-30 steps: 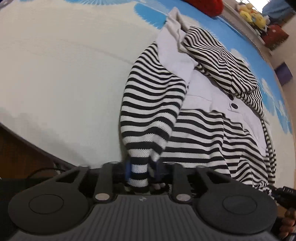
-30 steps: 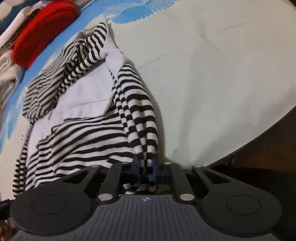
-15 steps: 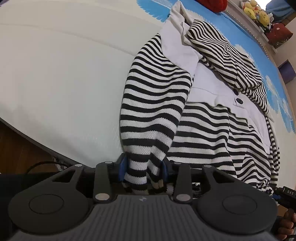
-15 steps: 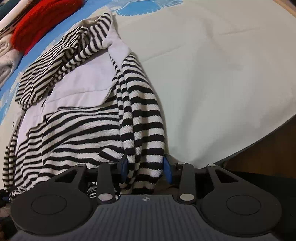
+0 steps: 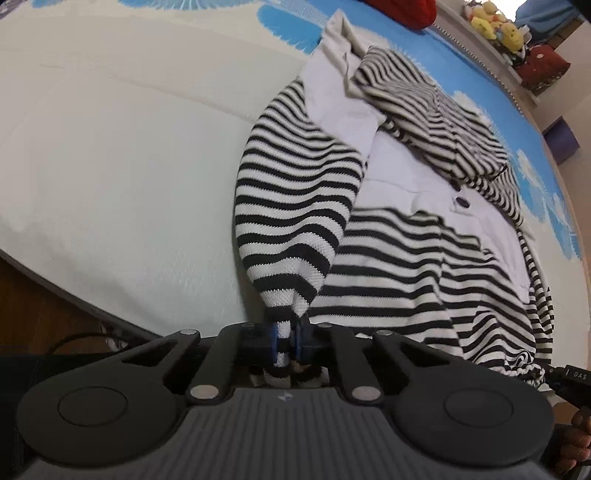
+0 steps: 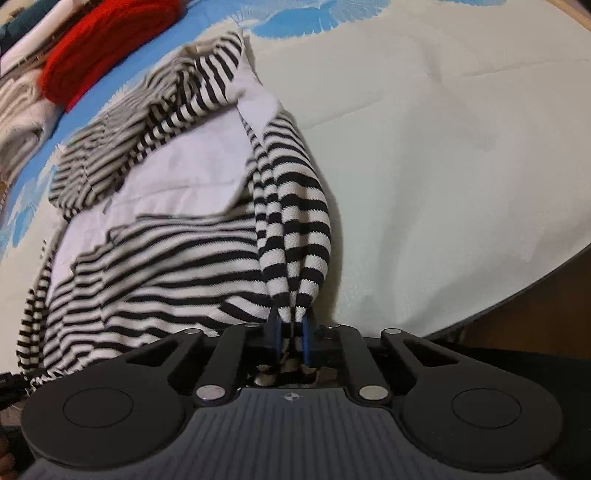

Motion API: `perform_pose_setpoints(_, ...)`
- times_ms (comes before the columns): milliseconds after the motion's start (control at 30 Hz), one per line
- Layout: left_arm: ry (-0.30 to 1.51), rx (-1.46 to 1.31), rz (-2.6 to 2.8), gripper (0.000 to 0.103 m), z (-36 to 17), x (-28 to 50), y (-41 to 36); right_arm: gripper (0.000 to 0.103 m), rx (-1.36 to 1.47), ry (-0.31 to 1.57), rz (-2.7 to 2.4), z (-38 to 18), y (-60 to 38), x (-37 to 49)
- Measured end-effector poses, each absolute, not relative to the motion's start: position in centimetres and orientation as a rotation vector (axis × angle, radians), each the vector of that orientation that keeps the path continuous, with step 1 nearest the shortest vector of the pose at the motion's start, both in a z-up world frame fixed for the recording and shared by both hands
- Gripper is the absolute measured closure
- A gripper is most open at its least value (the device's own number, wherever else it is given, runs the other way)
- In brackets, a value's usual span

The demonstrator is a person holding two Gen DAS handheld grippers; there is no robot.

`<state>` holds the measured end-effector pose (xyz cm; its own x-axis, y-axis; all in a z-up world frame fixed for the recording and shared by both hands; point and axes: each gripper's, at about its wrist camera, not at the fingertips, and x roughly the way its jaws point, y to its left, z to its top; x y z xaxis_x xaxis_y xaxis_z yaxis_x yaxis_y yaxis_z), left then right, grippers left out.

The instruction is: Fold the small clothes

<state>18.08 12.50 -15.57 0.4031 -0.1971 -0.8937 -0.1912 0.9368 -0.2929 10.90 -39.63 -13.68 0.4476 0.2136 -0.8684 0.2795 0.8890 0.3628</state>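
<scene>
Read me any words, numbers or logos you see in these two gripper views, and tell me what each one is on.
"DAS": white letters on a black part at the right edge of the left wrist view; they may be cut off.
Small white emblem on the left gripper body: a mark, no letters.
Small white emblem on the right gripper body: also no letters.
Striped garment: no print.

A pale cream bedspread (image 5: 122, 155) with blue leaf prints (image 5: 284, 26) is stretching across the bed, its dark edge (image 6: 517, 299) curving above brown wooden floor (image 5: 40, 317). Yellow plush toys (image 5: 493, 24) are sitting on a far ledge, and folded cream fabric (image 6: 18, 110) is piling up beside something red and knitted (image 6: 99, 51).
</scene>
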Motion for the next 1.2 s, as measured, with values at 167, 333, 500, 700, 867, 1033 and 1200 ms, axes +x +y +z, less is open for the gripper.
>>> perform_pose_setpoints(167,1.070,-0.292,-0.079,0.095,-11.2,18.0,12.1,0.095,0.553,0.997,0.009,-9.1,-40.9,10.5)
perform_pose_setpoints(333,0.991,-0.264,-0.150,0.096,-5.9,17.1,12.3,0.096,0.552,0.902,0.055,-3.2,-41.5,8.5)
perform_pose_setpoints(500,0.922,-0.274,-0.244,0.096,0.7,12.6,13.6,0.096,0.529,0.838,0.140,2.7,-42.3,3.3)
perform_pose_setpoints(700,0.909,-0.269,-0.312,0.095,3.3,9.9,14.5,0.096,0.554,0.813,0.214,5.6,-43.4,0.3)
perform_pose_setpoints(867,0.971,-0.308,-0.272,0.095,-1.0,16.0,14.5,0.096,0.544,0.865,0.171,1.9,-42.9,6.8)
perform_pose_setpoints(1033,1.024,-0.394,-0.224,0.095,-5.7,25.7,15.3,0.096,0.503,0.889,0.149,-1.4,-42.4,16.1)
perform_pose_setpoints(1200,1.052,-0.516,-0.137,0.080,-10.6,33.1,16.4,0.084,0.507,0.911,0.040,-5.7,-43.1,23.8)
